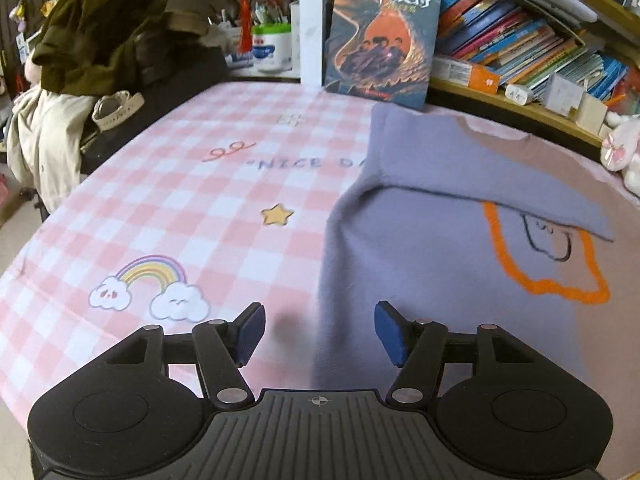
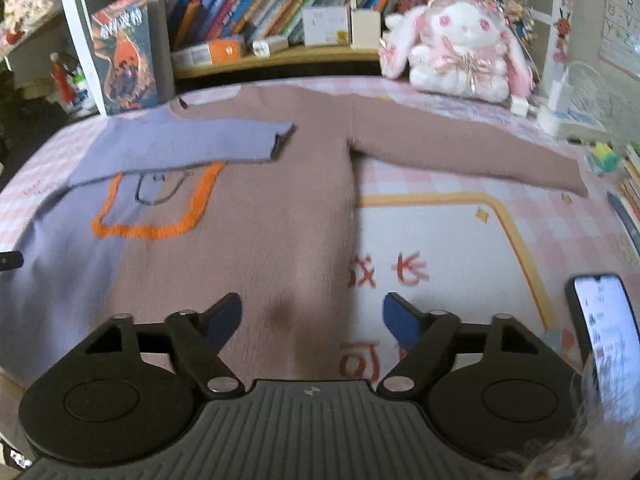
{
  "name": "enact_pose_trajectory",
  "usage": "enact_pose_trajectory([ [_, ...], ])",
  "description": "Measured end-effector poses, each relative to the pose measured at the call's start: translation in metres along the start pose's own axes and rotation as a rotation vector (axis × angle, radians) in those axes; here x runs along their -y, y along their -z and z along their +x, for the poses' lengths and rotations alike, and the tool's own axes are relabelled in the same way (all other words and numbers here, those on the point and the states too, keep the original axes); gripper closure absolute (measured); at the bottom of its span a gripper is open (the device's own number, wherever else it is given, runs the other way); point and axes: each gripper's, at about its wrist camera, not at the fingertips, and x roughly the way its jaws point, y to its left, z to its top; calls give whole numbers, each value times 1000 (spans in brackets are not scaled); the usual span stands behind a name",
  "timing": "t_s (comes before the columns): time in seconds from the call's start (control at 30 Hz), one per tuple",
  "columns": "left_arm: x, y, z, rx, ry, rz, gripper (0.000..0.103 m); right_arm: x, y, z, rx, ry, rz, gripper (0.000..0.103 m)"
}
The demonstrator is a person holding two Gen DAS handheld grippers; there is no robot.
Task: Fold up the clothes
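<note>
Left wrist view: left tongs [image 1: 320, 334] spread wide, nothing between the blue pads [image 1: 250, 330], hovering over the pink checked surface [image 1: 168, 208] right at the sweater's lavender edge. Sweater [image 1: 400, 264] lay flat from 12 to 3 o'clock of the tongs, lavender sleeve [image 1: 492, 184] folded across the chest and covering the top of the orange outline motif [image 1: 560, 288]. Rainbow print [image 1: 150, 288] at 10 o'clock, yellow star [image 1: 277, 215] nearer 12. Upright book [image 1: 382, 32] at 12 o'clock against the back, just beyond the sweater's shoulder; dark green garment [image 1: 100, 28] heaped at 10 o'clock off the surface edge.

Right wrist view: right tongs [image 2: 313, 320] likewise spread, gripping nothing, poised above the mauve hem of the sweater [image 2: 260, 220], right pad over the bare surface [image 2: 440, 248]. Lavender sleeve [image 2: 192, 144] seen folded inward at 11 o'clock, cuff resting on the chest; mauve sleeve [image 2: 460, 152] stretched out flat toward 2 o'clock. Phone [image 2: 608, 332] with lit screen at 3 o'clock, well apart from the sweater. Plush rabbit [image 2: 460, 48] at 1 o'clock by the bookshelf [image 2: 280, 12].
</note>
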Motion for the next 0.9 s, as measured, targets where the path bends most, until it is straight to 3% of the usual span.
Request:
enact_pose_trajectory([
  [0.13, -13, 1, 2, -17, 54, -15, 48, -11, 8, -3, -22, 19, 9, 51],
  [0.23, -20, 1, 3, -18, 87, -25, 76, -15, 12, -2, -53, 45, 31, 66],
  [0.27, -23, 2, 3, -19, 97, -29, 95, -15, 13, -1, -60, 47, 41, 69],
  [0.3, -25, 2, 3, -19, 108, -33, 98, -14, 13, -2, -61, 37, 60, 76],
  [0.33, -28, 2, 3, -20, 119, -36, 98, -14, 14, -2, -61, 29, 72, 83],
  [0.43, -35, 2, 4, -21, 151, -47, 98, -21, 13, -2, -61, 23, 68, 89],
  [0.73, -63, -1, 4, -21, 146, -50, 98, -55, 15, -1, -76, -40, 3, 90],
  [0.9, -66, 1, 6, -22, 153, -37, 95, -60, 16, 2, -70, -28, 10, 90],
])
